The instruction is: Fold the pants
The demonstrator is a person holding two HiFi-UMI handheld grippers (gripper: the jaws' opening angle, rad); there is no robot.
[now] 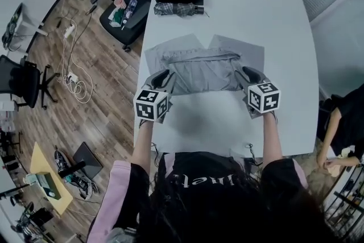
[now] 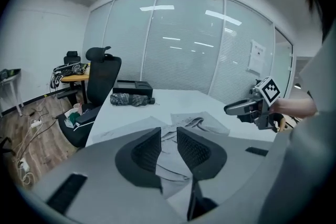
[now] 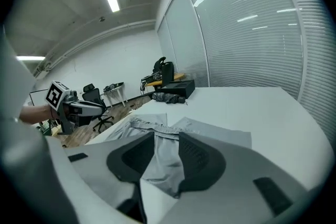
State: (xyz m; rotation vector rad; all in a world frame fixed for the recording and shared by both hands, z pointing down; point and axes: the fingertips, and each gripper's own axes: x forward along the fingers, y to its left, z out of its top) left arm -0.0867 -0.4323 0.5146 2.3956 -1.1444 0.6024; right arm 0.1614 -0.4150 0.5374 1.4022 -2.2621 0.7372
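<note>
Lying partly folded in the middle of the white table [image 1: 256, 14], the grey pants [image 1: 205, 68] have their legs doubled over the waistband. The left gripper [image 1: 162, 79] and right gripper [image 1: 247, 75] hover just above the near corners, both with jaws apart and nothing between the pads. The cloth looks thin, light and limp, so it will likely sag and slide. Best to pinch through all layers at two corners of one edge.
</note>
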